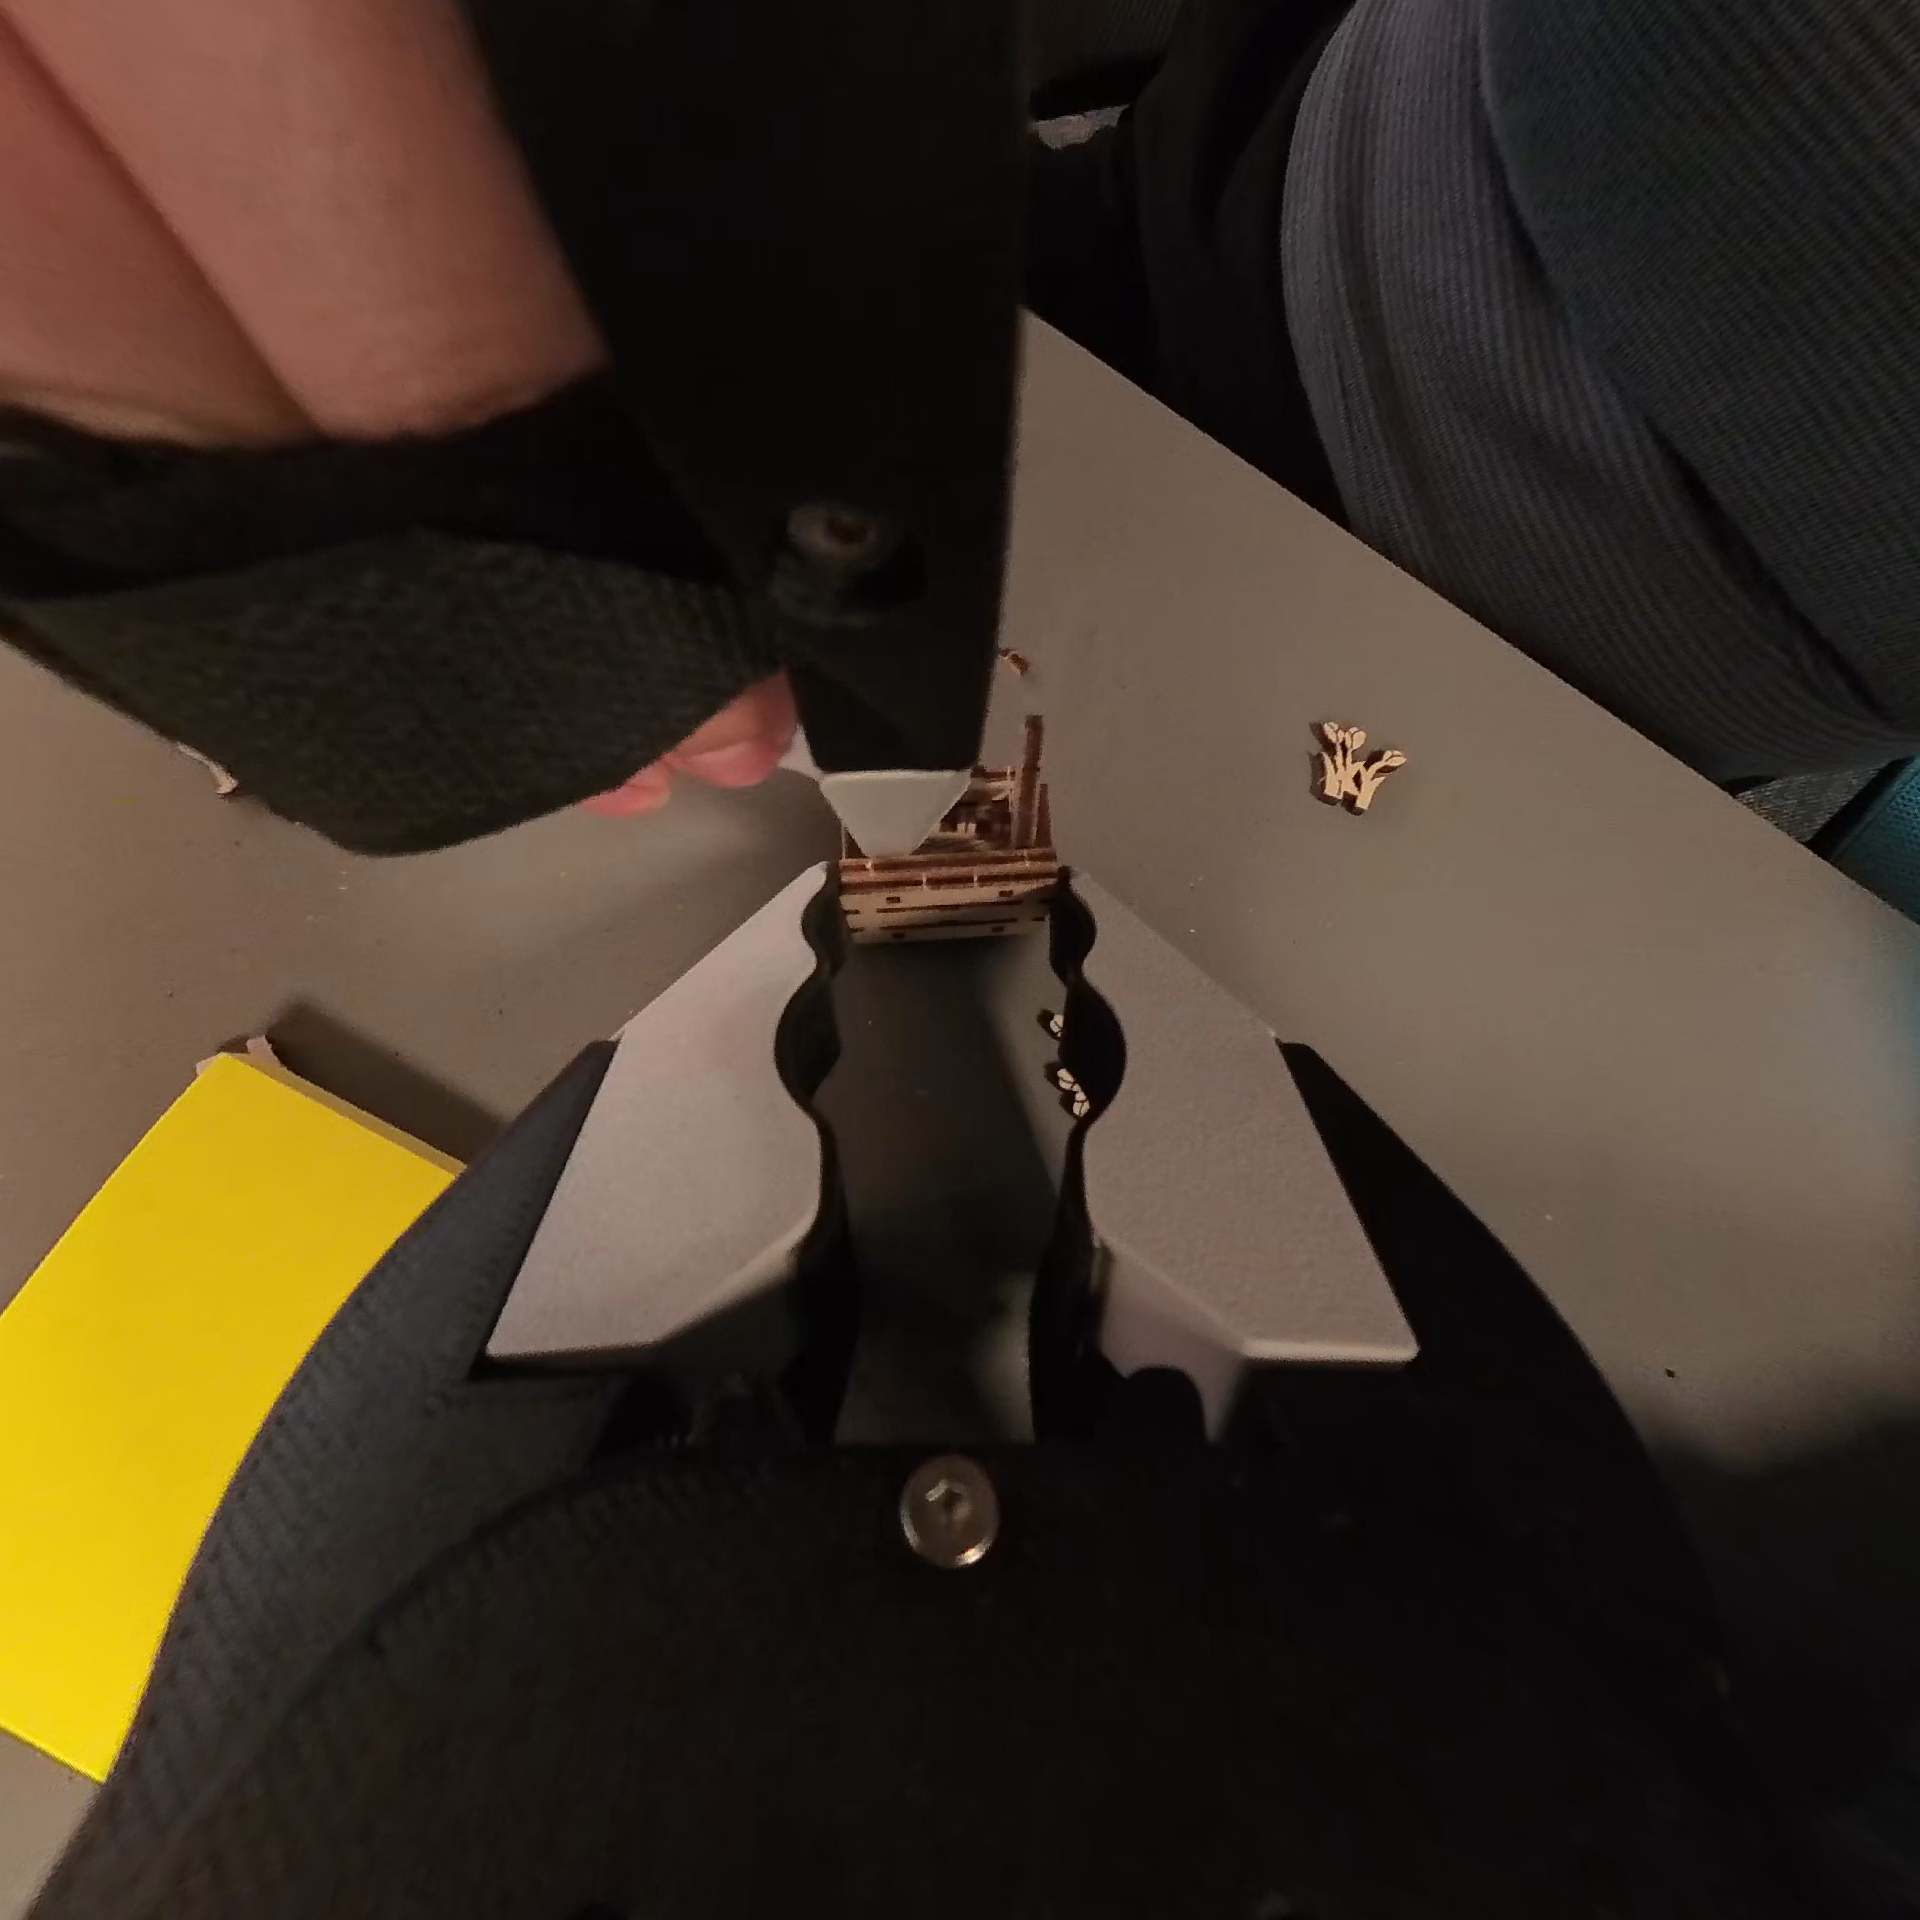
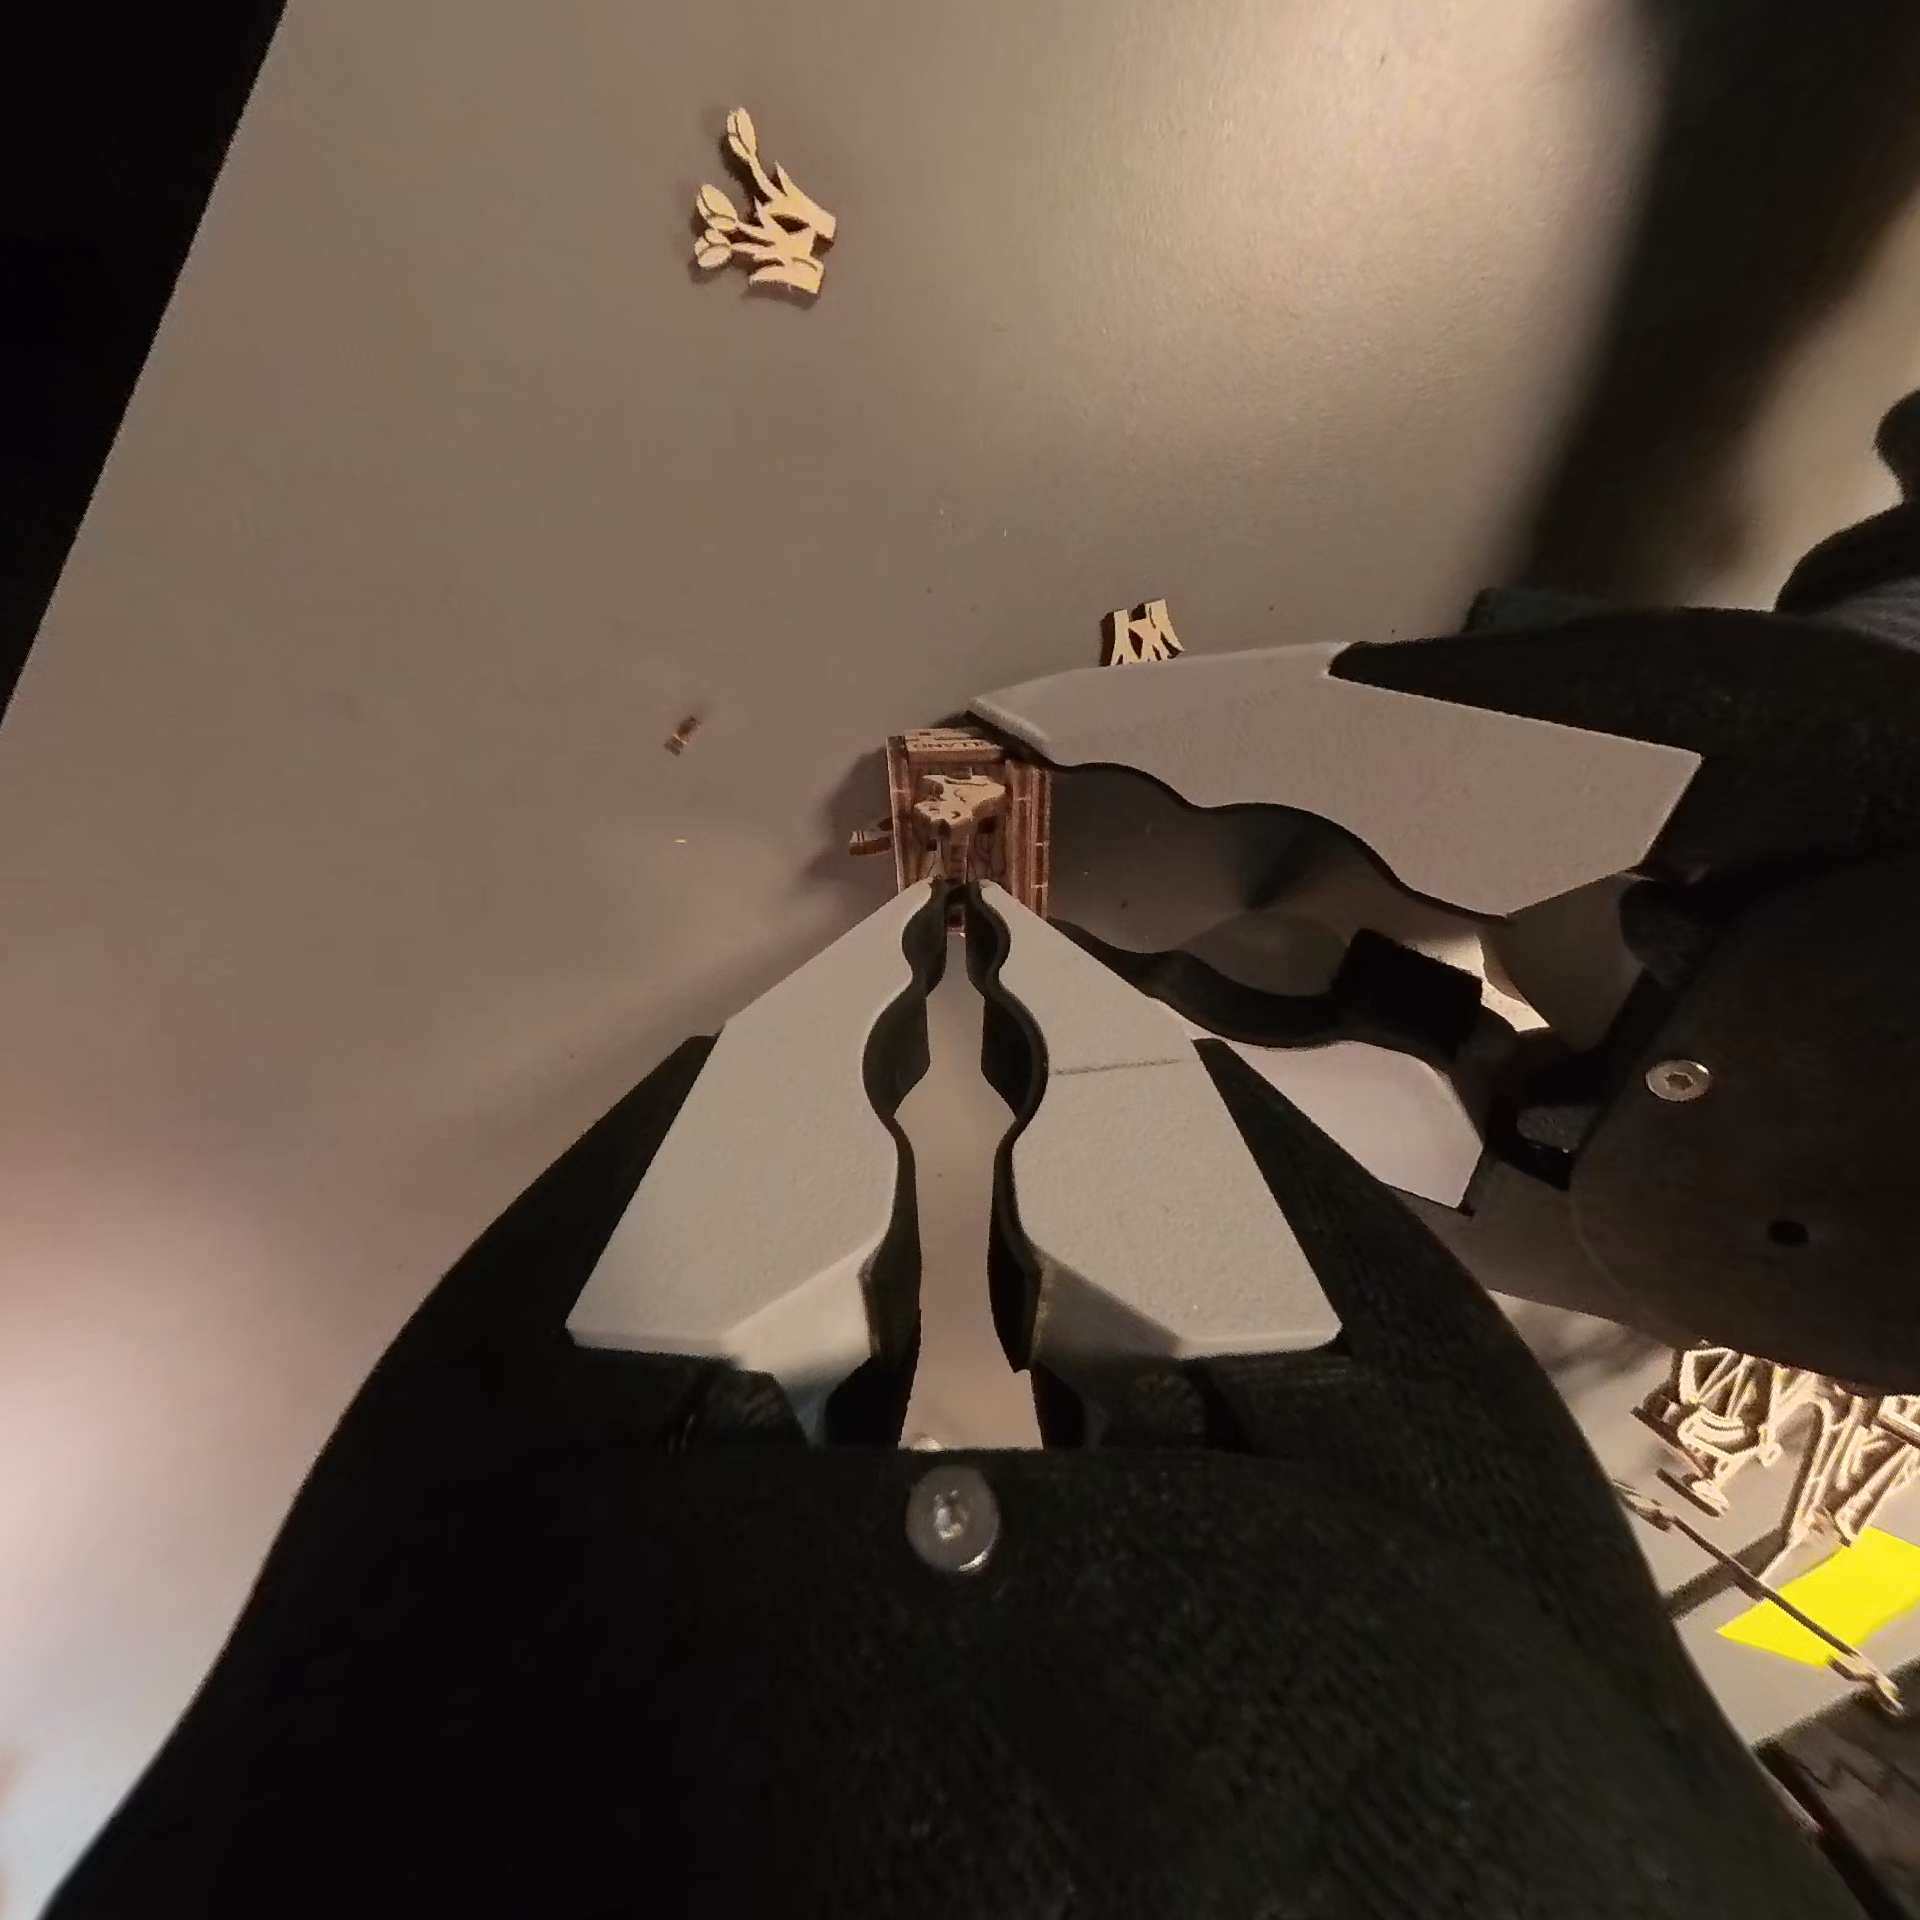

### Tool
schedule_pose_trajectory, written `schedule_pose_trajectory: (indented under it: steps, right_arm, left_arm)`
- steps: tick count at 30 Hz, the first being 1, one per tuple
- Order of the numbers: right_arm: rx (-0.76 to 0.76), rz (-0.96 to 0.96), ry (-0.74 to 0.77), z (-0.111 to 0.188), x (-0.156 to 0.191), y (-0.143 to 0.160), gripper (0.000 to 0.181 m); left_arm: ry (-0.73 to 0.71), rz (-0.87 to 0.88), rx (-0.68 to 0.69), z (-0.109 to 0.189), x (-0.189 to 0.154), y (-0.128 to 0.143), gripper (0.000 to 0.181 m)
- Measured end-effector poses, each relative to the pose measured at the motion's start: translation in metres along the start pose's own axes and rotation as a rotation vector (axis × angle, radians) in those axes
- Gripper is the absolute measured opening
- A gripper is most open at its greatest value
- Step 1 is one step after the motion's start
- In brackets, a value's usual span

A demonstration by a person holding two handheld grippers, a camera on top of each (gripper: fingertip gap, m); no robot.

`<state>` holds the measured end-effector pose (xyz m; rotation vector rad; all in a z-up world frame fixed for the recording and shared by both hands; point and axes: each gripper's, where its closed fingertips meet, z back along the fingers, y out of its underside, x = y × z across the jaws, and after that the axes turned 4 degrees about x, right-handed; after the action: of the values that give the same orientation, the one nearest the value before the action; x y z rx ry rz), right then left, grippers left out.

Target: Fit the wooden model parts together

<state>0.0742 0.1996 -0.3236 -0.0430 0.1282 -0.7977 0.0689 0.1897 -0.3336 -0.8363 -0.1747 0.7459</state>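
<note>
A small wooden block (image 2: 966, 805), layered and laser-cut, sits on the grey desk (image 2: 468, 623) not far from its edge, clamped from the sides between the fingers of the left gripper (image 1: 951, 899). From above, the right gripper (image 2: 954, 896) brings in a tiny carved part (image 2: 954, 798), its fingers pinched almost together on the part's lower end, the part itself touching the block's face.

Done well, the step appears to call for the left gripper to hold the block square and firm while the right one lines the part's tab up with its slot and presses straight in; any twist could snap so thin a piece or pop it out of the grip.

Two spare plant-shaped cutouts lie loose on the desk, one (image 2: 764, 223) well apart towards the edge, another (image 2: 1143, 636) just beyond the block. A yellow box (image 1: 177, 1351) lies on the desk beside the left gripper. A cut-out wooden sheet (image 2: 1787, 1455) lies farther off.

Engraved lettering runs along the block's top edge; no brand mark can be made out elsewhere.
</note>
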Motion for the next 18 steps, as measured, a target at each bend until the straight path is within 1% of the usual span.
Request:
schedule_pose_trajectory:
  steps: [9, 18]
  right_arm:
    - [0.008, 0.038, 0.011, -0.0001, -0.0004, -0.0001, 0.000]
    - [-0.005, 0.020, 0.016, -0.0002, -0.0003, -0.0003, 0.001]
  left_arm:
    - [0.000, 0.001, -0.001, 0.0001, 0.0001, 0.0000, 0.038]
    - [0.001, 0.004, -0.001, 0.0000, 0.0000, 0.0000, 0.038]
